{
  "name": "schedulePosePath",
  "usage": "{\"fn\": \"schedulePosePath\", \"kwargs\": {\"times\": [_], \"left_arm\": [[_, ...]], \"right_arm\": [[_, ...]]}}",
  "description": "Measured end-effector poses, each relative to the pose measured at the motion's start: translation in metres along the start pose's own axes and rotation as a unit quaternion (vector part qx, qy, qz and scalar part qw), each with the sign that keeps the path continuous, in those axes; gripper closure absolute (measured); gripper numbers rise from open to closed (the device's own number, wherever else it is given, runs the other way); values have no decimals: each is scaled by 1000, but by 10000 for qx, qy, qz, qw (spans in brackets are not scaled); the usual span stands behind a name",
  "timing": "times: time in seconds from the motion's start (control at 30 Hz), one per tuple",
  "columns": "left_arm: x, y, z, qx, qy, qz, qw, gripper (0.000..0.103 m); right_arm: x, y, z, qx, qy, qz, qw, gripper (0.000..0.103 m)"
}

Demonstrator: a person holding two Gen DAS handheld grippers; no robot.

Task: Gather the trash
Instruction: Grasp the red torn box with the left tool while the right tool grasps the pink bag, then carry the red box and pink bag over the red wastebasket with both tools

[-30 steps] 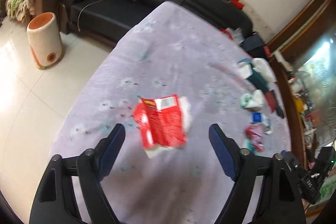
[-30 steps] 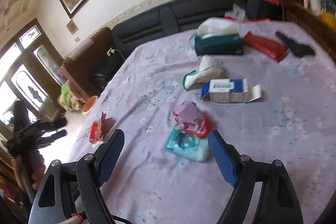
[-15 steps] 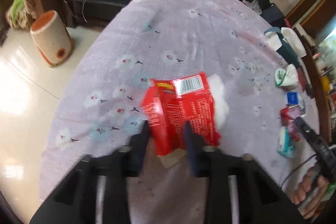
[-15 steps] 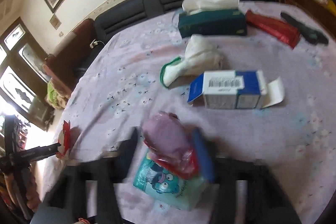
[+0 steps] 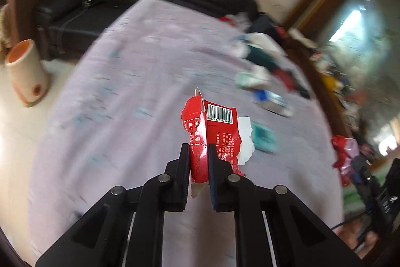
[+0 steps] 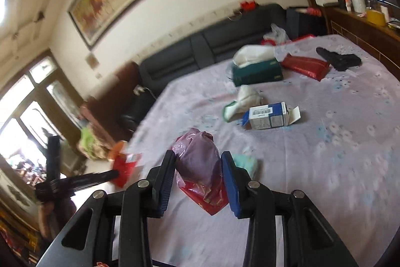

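My left gripper [image 5: 198, 154] is shut on a torn red carton [image 5: 212, 126] with a barcode and holds it above the lilac tablecloth [image 5: 125, 104]. It also shows in the right wrist view [image 6: 125, 167], held at the table's left edge. My right gripper [image 6: 197, 167] is shut on a crumpled purple and red plastic bag [image 6: 200, 167], lifted off the cloth. In the left wrist view that bag [image 5: 346, 154] shows at the far right.
On the table lie a teal wipes pack [image 6: 246, 162], a blue and white box [image 6: 270, 115], a white and green cloth [image 6: 243, 100], a green tissue box [image 6: 257, 71], a red pouch [image 6: 306, 66] and a black object [image 6: 337, 59]. An orange-topped bin [image 5: 26, 71] stands on the floor.
Both grippers closed from open: the left on the red carton, the right on the plastic bag. Both items have lifted off the cloth, and the teal pack stayed on the table.
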State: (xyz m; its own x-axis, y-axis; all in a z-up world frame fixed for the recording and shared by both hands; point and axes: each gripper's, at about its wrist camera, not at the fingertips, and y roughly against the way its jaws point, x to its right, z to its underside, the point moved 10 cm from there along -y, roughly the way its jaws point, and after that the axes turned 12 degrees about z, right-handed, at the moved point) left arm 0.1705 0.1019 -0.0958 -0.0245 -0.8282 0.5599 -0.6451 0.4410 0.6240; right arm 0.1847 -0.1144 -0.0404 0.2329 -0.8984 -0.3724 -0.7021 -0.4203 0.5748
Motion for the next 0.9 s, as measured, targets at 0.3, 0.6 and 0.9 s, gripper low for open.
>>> {"fn": "schedulePosePath", "kwargs": {"times": [0.3, 0.6, 0.9], "left_arm": [[127, -1, 72, -150, -1070, 687, 9918, 91], [181, 6, 106, -70, -1667, 658, 9838, 91], [199, 26, 116, 165, -1850, 608, 9807, 91]], "right_arm": [[24, 128, 45, 848, -81, 829, 9929, 63], [66, 200, 75, 1002, -590, 1207, 9859, 62], [70, 219, 95, 954, -392, 1203, 9874, 62]]}}
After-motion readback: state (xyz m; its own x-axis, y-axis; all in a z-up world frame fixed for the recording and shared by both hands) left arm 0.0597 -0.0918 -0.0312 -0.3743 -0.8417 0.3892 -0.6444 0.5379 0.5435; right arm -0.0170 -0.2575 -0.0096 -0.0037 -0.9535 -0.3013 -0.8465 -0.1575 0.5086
